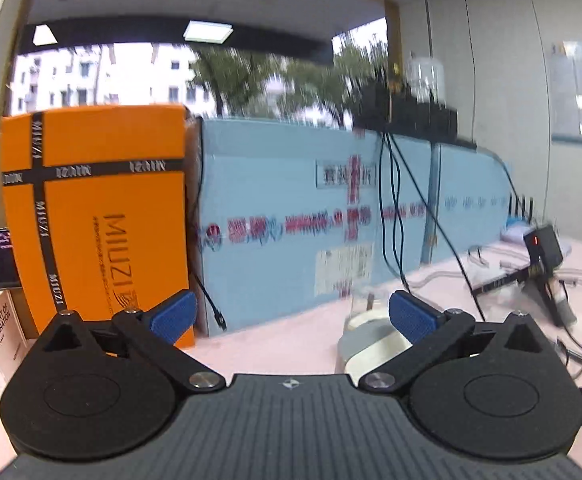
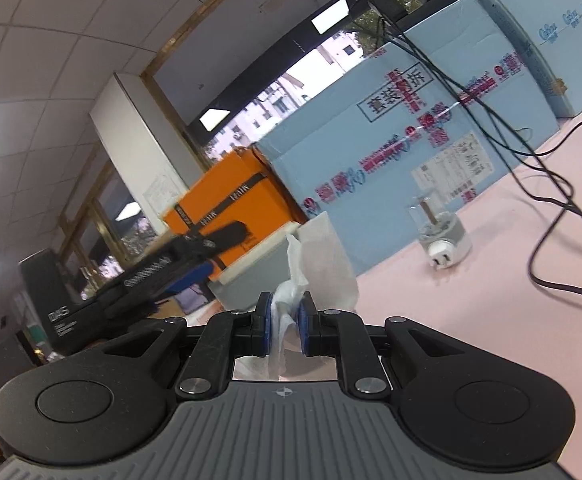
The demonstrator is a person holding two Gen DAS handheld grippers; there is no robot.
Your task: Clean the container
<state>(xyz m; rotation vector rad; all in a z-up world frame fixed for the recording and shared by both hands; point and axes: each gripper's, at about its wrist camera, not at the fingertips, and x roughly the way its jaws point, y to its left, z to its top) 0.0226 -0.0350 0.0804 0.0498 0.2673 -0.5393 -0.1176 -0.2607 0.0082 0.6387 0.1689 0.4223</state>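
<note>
A grey container with a white rim (image 2: 247,280) stands on the pink table just beyond my right gripper (image 2: 286,314). That gripper is shut on a crumpled white tissue (image 2: 323,256), which sticks up in front of the container. My left gripper (image 1: 291,316) is open with nothing between its blue pads. The container (image 1: 365,346) lies low to its right, partly hidden behind the right finger. In the right wrist view the left gripper (image 2: 187,270) hovers at the container's left side.
An orange box (image 1: 99,216) and long light-blue cartons (image 1: 311,208) wall off the back of the table. A small clear glass on a round base (image 2: 445,236) stands near the cartons. Black cables (image 2: 539,216) and a black device (image 1: 543,244) lie to the right.
</note>
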